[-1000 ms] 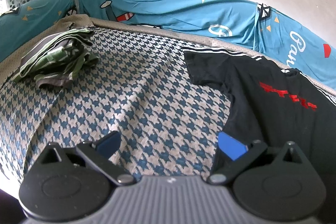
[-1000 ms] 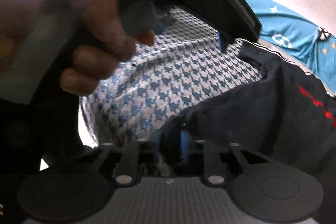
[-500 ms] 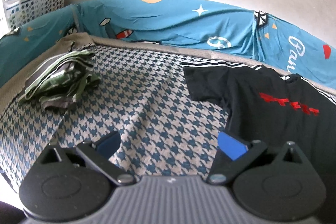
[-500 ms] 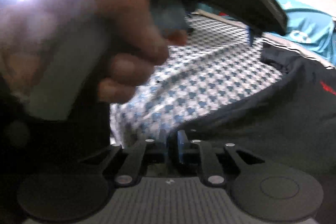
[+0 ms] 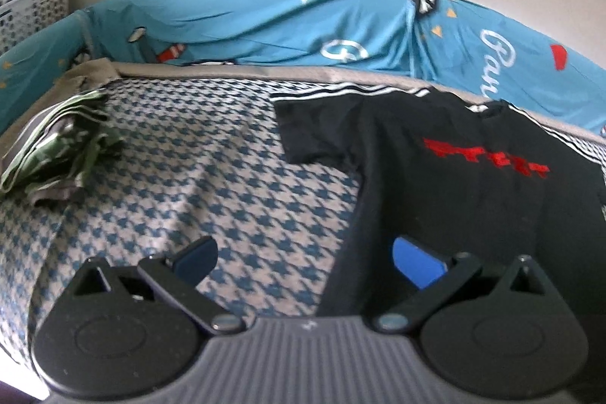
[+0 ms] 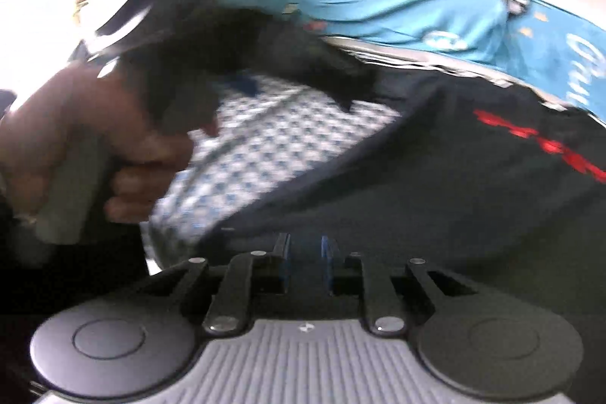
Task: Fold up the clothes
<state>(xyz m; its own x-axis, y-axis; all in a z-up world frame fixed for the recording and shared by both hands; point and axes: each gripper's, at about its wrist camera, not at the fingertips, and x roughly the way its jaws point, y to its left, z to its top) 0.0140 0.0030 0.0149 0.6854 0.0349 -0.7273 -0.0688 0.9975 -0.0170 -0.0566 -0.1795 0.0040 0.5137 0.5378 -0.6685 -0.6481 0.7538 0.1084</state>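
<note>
Black cotton T-shirt with red print (image 5: 447,184) lies flat on the houndstooth bedsheet (image 5: 212,184). Left gripper (image 5: 305,256) spread wide over the sheet at the shirt's side edge; right gripper (image 6: 306,252) pinches the shirt's hem.

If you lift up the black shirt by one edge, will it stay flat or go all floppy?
Probably floppy: the black shirt lies limp and follows the bed. It looks thin, so likely light. Where the right gripper pinches its edge, the cloth already drapes.
</note>
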